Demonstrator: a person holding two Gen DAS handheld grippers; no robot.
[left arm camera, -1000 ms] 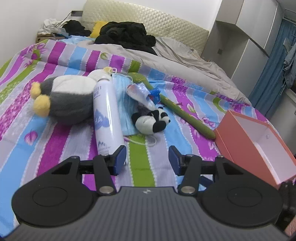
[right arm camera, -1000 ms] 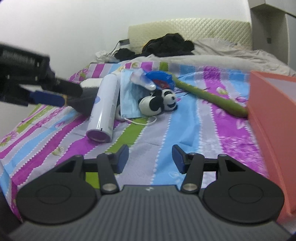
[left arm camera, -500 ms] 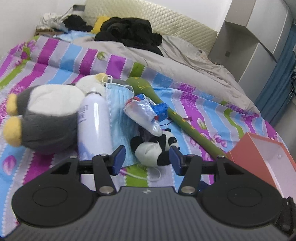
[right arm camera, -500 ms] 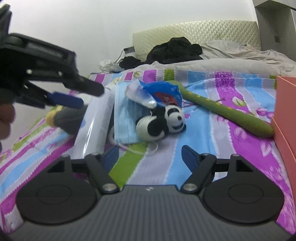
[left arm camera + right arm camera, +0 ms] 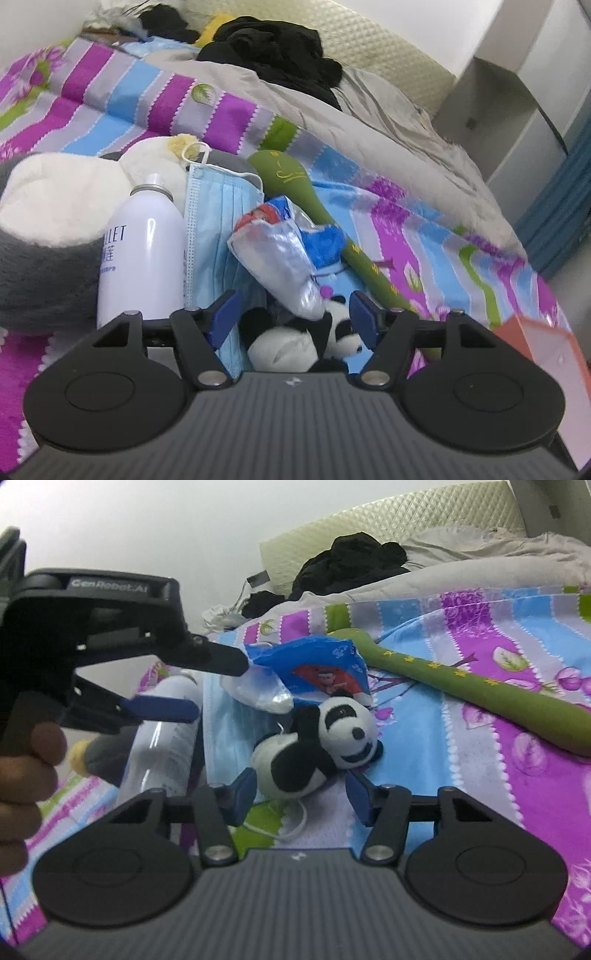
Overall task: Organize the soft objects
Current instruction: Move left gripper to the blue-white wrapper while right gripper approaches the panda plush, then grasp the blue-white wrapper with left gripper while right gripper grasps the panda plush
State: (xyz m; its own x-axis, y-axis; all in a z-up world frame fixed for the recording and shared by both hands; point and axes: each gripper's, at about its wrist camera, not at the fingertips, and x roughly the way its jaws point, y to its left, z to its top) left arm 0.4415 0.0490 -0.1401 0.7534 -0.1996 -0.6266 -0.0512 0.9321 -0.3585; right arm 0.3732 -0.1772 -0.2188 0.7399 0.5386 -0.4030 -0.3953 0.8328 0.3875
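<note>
The panda plush (image 5: 317,746) lies on its side mid-bed on the striped bedspread (image 5: 480,760), long axis slanting, head toward the headboard (image 5: 388,520). The right tool (image 5: 301,794) has just been closing, jaws apart astride it, not pressing. The left tool (image 5: 293,317), just opening, stands gaping above it, holding nothing.

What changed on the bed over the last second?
Both grippers closed in on the panda plush. The left gripper has just opened its jaws wider; the right gripper has just narrowed its jaws. The plush sits between both pairs, but neither grips it. The spray bottle, face mask, snack bag and green plush stick lie where they were.
</note>
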